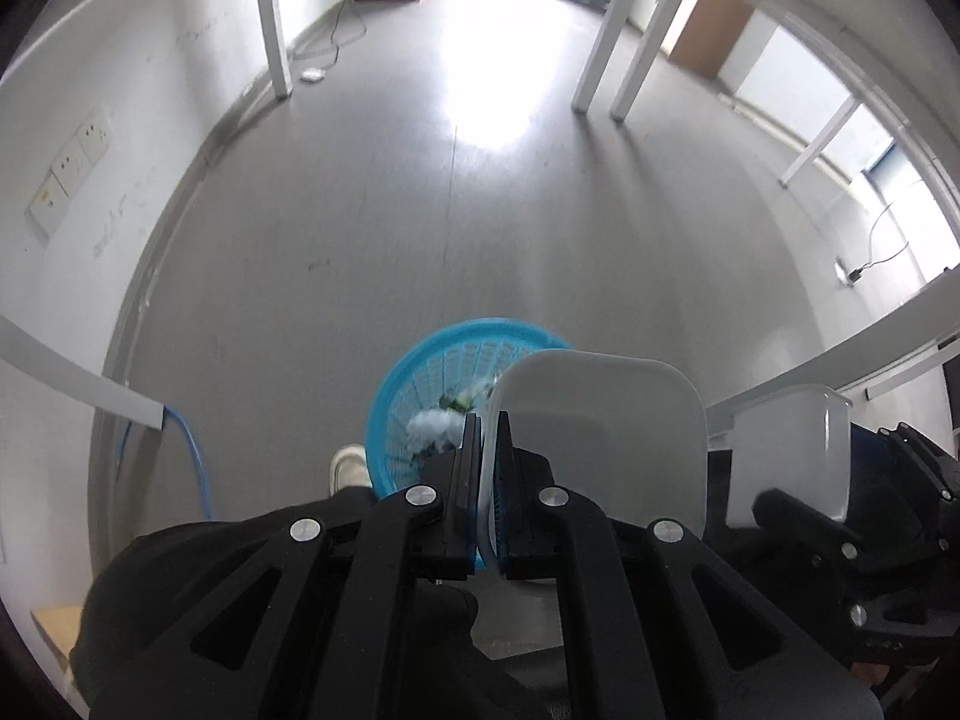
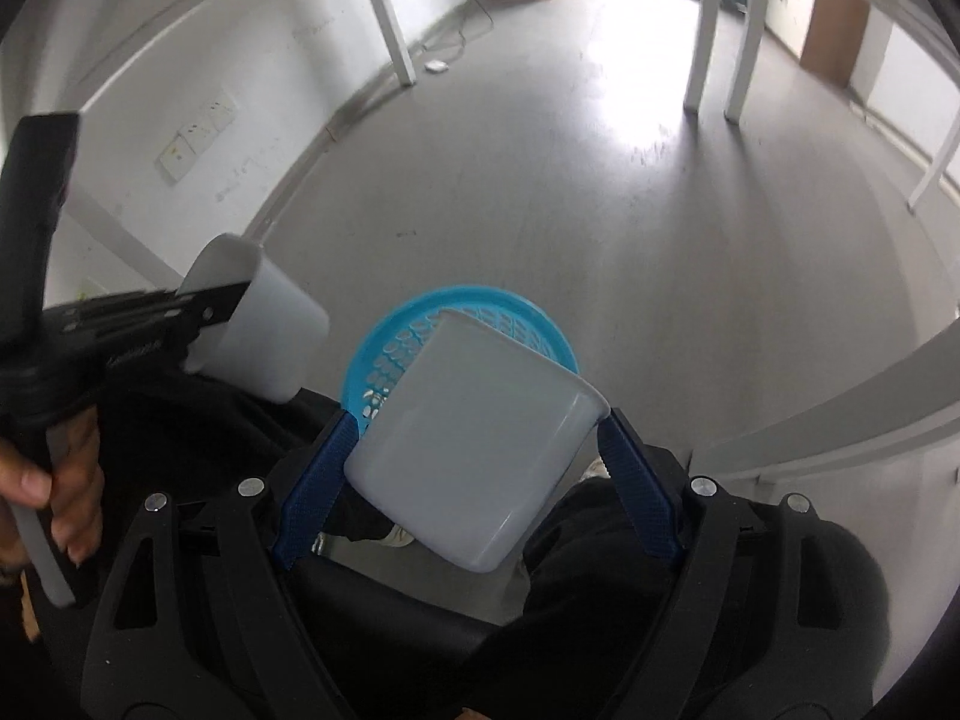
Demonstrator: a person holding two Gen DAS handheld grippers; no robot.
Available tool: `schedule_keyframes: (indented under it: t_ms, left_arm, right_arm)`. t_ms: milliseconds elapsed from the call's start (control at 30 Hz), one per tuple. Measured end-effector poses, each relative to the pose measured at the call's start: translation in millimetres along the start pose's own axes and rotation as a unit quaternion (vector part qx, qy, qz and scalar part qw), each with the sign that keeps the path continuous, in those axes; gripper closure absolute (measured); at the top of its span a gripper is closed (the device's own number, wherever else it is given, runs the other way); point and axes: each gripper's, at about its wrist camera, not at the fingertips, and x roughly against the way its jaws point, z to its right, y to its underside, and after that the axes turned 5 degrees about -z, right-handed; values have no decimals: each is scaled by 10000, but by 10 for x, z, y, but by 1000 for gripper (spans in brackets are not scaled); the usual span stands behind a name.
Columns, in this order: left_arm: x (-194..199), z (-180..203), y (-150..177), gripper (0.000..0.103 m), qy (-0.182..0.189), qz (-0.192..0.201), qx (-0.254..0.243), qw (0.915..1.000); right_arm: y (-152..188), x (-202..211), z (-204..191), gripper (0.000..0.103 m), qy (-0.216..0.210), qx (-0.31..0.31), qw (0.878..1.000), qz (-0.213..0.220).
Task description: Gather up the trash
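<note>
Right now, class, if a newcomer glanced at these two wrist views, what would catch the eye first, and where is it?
The bright blue mesh basket on the grey floor stands out, with crumpled trash inside. Above it, the left gripper pinches the wall of one white plastic bin, while the right gripper clamps a second white bin by its sides, tilted over the basket.

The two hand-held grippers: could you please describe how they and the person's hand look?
Both are black plastic linkage frames with silver round bolts at the joints. The left hand-held gripper has black fingers with blue textured pads; the right hand-held gripper has blue ribbed fingers. In the right wrist view, a bare hand grips a pale handle below the left unit's black body.
</note>
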Motion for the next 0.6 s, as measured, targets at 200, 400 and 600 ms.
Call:
schedule_keyframes:
  t_ms: [200, 400, 600]
  left_arm:
    - [-164, -18, -36, 100, -115, -332, -24, 9994]
    - [-236, -100, -81, 100, 65, -462, 180, 9988]
    - [-381, -65, -143, 100, -33, -550, 155, 9984]
  right_arm:
    - [-96, -309, -56, 25, 32, -99, 9996, -247]
    - [-197, -589, -9, 25, -103, -261, 9982, -526]
    - [-305, -911, 52, 25, -229, -423, 9953, -841]
